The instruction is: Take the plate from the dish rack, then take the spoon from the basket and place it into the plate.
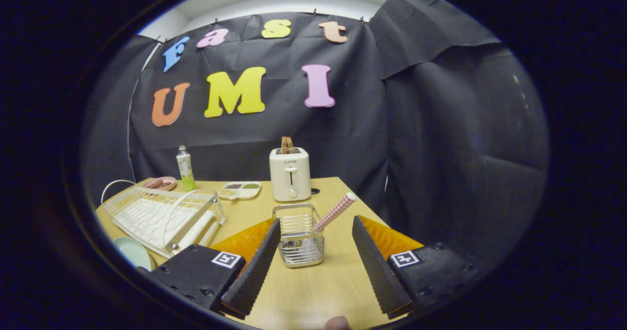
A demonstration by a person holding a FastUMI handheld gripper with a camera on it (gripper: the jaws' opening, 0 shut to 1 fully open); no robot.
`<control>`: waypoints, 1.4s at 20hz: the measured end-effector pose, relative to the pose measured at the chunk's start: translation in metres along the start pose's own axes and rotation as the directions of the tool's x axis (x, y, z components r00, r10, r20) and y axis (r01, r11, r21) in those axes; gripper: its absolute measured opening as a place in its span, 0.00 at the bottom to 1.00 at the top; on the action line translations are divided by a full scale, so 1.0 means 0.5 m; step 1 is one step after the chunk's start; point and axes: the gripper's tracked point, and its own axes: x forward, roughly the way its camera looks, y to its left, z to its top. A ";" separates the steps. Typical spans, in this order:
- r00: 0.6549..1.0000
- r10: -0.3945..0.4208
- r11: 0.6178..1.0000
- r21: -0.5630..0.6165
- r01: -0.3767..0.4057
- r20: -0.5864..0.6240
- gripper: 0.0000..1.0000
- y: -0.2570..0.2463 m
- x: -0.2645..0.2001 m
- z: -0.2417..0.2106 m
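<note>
Spoon [334, 212] sits in the wire basket [299, 237], bowl end down, red‑checked handle leaning out over the rim toward the right finger [379, 271]. That tilt leaves the handle free above the wires, likely the easiest place to pinch. Gripper [316, 266] is spread wide, holding nothing; basket stands just ahead, between the fingertips, nearer the left finger [252, 271], possibly touching it, hard to tell. Pale green plate [132, 252] lies flat on the wooden table [313, 291], left of the left finger and just beside the white dish rack [164, 217]. Rack looks empty, so the plate step reads as done and the spoon pick is next. Plate is close enough for a short carry. White toaster [290, 173], bottle [185, 169] and divided snack tray [240, 190] stand well beyond, out of the path.
</note>
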 end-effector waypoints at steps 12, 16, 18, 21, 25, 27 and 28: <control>0.991 0.118 0.985 0.130 -0.110 -0.054 0.57 0.001 0.097 0.008; 0.983 0.171 0.970 0.185 -0.156 -0.063 0.30 0.019 0.089 0.015; 0.976 0.203 0.956 0.231 -0.181 -0.075 0.21 0.032 0.086 0.021; 0.973 0.208 0.945 0.277 -0.175 -0.097 0.12 0.041 0.088 0.023; 0.978 0.180 0.947 0.287 -0.143 -0.107 0.09 0.030 0.081 0.050; 0.986 0.146 0.958 0.261 -0.120 -0.083 0.09 0.020 0.073 0.085; 0.990 0.125 0.965 0.241 -0.106 -0.065 0.09 0.014 0.066 0.101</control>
